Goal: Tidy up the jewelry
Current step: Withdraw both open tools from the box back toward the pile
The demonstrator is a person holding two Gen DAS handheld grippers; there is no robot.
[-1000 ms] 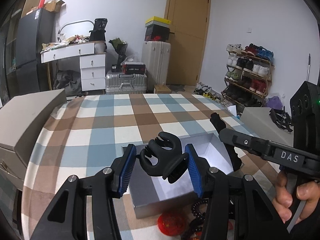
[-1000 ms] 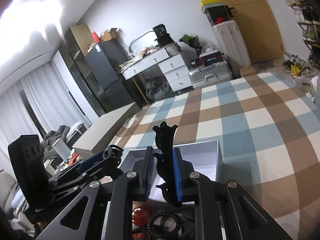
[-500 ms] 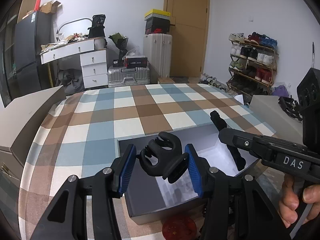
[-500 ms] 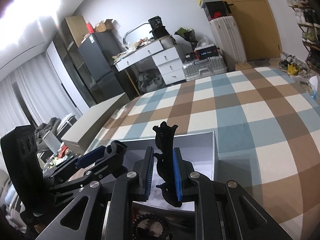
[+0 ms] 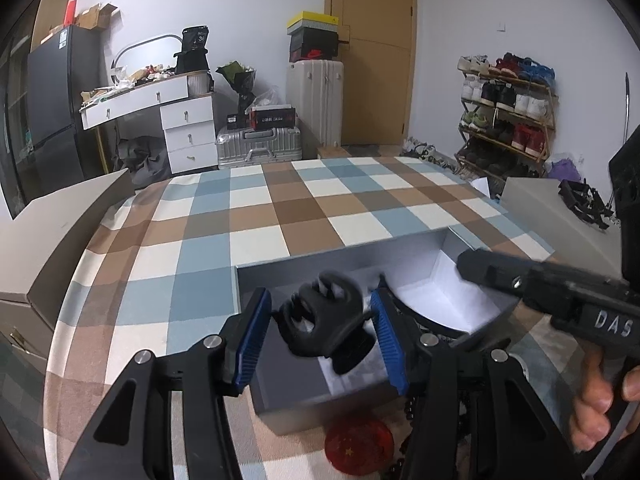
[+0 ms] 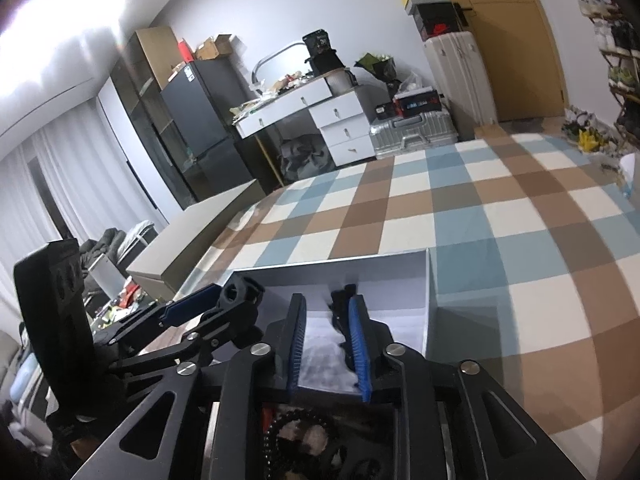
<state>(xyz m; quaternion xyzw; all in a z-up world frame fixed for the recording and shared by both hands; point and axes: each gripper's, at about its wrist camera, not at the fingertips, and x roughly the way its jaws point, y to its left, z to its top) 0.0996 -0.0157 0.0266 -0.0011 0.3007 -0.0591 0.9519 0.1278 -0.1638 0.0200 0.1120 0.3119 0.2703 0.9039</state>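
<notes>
My left gripper (image 5: 318,336) stands with its jaws wide; a black claw hair clip (image 5: 324,326) sits blurred between the blue pads (image 5: 250,340), over the open grey box (image 5: 360,256). Whether the pads still press it I cannot tell. My right gripper (image 6: 328,344) has its jaws apart; a black hair clip (image 6: 342,312) lies against the right pad (image 6: 358,348), low over the box's white inside (image 6: 396,312). The box rim (image 6: 332,262) shows in the right wrist view. The right gripper's body (image 5: 560,292) reaches over the box's right side.
A checked blue, brown and white cloth (image 5: 280,208) covers the table. A red round disc (image 5: 358,444) and a dark bead bracelet (image 6: 296,436) lie in front of the box. A grey box lid (image 5: 48,232) stands at left, another grey box (image 5: 560,216) at right.
Both grippers have dropped toward the box. Both sets of jaws have widened, the right most clearly. Both clips sit lower between the pads, the left one blurred by motion.
</notes>
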